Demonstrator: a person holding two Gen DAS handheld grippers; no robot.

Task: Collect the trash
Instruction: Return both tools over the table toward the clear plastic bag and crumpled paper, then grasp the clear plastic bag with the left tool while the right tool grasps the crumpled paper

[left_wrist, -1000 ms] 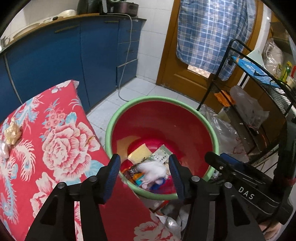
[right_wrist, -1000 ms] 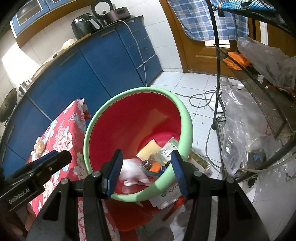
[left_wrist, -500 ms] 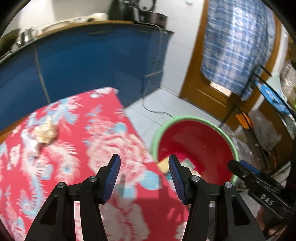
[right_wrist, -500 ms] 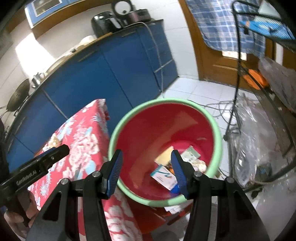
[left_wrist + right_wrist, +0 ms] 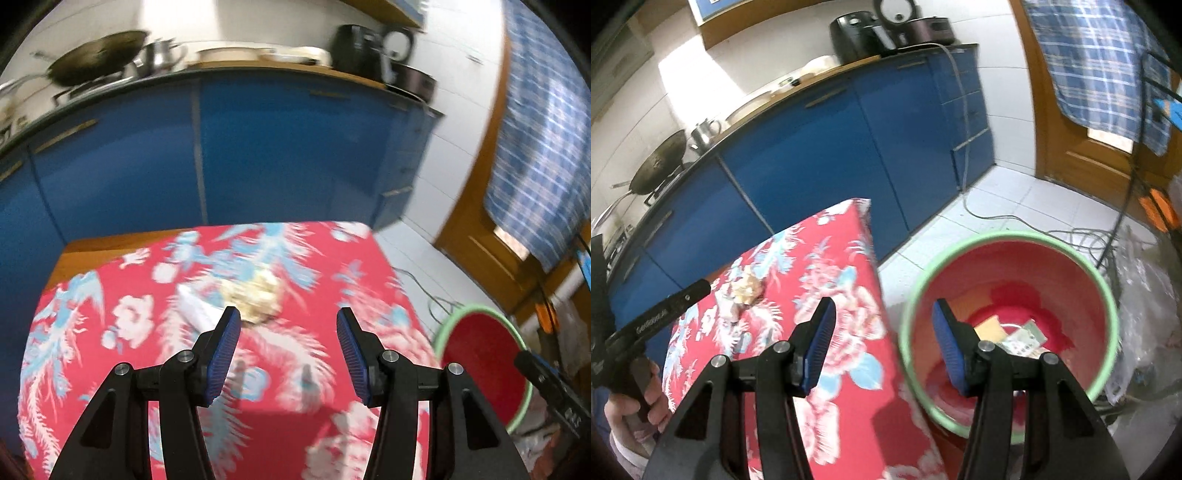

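A crumpled yellowish wad [image 5: 255,295] and a white scrap [image 5: 194,304] lie together on the red floral tablecloth [image 5: 129,332]. My left gripper [image 5: 288,325] hovers open and empty over the cloth, just in front of the wad. The same wad [image 5: 748,290] shows far left in the right wrist view. My right gripper [image 5: 882,319] stands open and empty above the table's edge, beside the red bucket with a green rim [image 5: 1012,325]. Cartons and paper [image 5: 1015,338] lie in the bucket's bottom. The bucket [image 5: 480,354] sits low right in the left wrist view.
Blue kitchen cabinets [image 5: 258,147] run behind the table, with a wok [image 5: 96,66] and appliances on the counter. A wooden door [image 5: 1082,147] with a checked cloth hangs at the right. Cables [image 5: 1071,232] and plastic bags [image 5: 1141,295] lie on the tiled floor near a wire rack.
Both grippers have swung left and up, away from the bucket toward the table. The left one now faces the wad and white scrap; both stay open and empty.
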